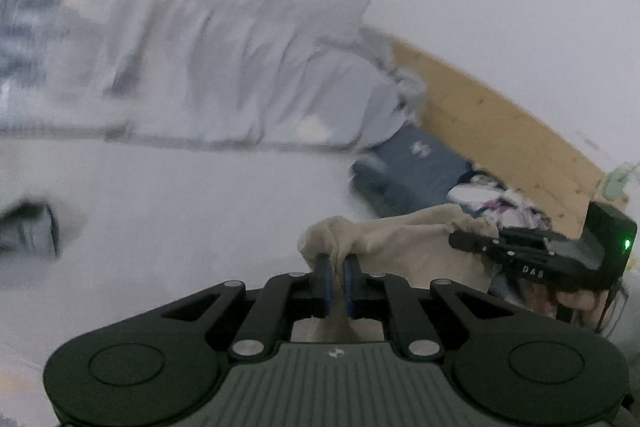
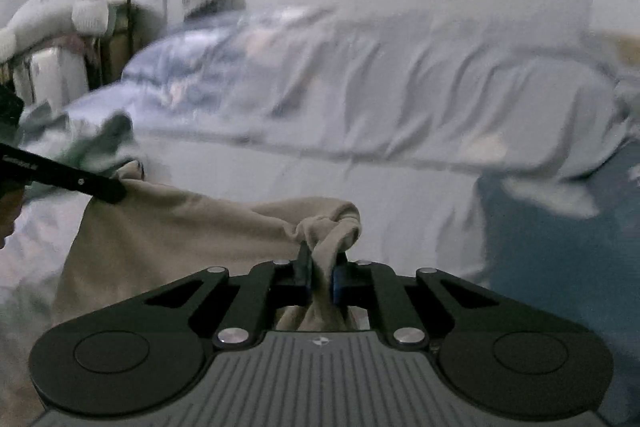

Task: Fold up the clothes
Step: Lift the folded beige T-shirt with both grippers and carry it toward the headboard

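Left gripper (image 1: 337, 263): clamped on beige garment (image 1: 404, 239)
Right gripper (image 2: 320, 259): pinching the same garment's other edge
Bed (image 2: 360, 179): blurred; bedding apparently pale blue

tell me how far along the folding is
Early stage. Done: both grippers have picked up the beige garment; the left gripper and right gripper are each shut on a bunched corner. In hand: it hangs stretched between them above the bed, with no fold visible yet. Left: folding it, and apparently the mixed clothes pile beside the dark blue item.
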Motion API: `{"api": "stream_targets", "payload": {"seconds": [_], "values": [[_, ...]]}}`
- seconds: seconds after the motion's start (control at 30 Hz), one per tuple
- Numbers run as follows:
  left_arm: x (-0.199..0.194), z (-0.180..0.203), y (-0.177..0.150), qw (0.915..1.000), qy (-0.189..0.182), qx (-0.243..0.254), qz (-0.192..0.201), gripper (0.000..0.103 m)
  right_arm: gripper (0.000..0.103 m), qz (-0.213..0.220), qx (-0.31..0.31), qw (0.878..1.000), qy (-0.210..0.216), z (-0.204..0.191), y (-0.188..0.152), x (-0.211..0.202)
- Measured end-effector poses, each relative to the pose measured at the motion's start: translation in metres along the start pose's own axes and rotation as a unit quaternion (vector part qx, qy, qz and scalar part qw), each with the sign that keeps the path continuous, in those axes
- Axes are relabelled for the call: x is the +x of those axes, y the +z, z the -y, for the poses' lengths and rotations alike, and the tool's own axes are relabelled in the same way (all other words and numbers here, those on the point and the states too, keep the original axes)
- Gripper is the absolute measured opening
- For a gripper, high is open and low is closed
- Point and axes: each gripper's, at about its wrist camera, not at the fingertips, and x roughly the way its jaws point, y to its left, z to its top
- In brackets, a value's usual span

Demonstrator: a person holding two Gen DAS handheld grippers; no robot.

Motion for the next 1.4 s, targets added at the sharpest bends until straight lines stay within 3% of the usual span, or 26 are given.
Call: {"api": "stream_targets", "payload": {"seconds": [0.23, 0.4, 0.63, 0.8, 1.1, 1.3, 1.4], "values": [[-0.071, 0.098, 0.009, 0.9953, -0.006, 0.066, 0.070, 0.005, 0.006, 0.100, 0.013, 0.994, -0.031, -0.042, 0.014, -0.118], [-0.112, 0.175, 0.013, 0.9844, -0.006, 0.133, 0.116, 0.005, 0.006, 0.161, 0.006, 0.985, -0.063, -0.077, 0.023, -0.192], [-0.134, 0.258, 0.029, 0.9720, -0.020, 0.183, 0.146, 0.005, 0.006, 0.225, -0.026, 0.965, -0.128, -0.102, 0.038, -0.278], [-0.105, 0.297, 0.058, 0.9719, -0.039, 0.185, 0.140, 0.005, 0.006, 0.240, -0.045, 0.955, -0.170, -0.085, 0.058, -0.315], [-0.024, 0.356, 0.098, 0.9676, -0.087, 0.199, 0.128, 0.005, 0.006, 0.226, -0.022, 0.945, -0.236, -0.002, 0.086, -0.338], [0.031, 0.385, 0.116, 0.9665, -0.116, 0.195, 0.120, 0.005, 0.006, 0.211, -0.020, 0.941, -0.264, 0.040, 0.094, -0.325], [0.054, 0.384, 0.118, 0.9698, -0.118, 0.184, 0.109, 0.005, 0.006, 0.204, -0.018, 0.939, -0.275, 0.060, 0.097, -0.316]]}}
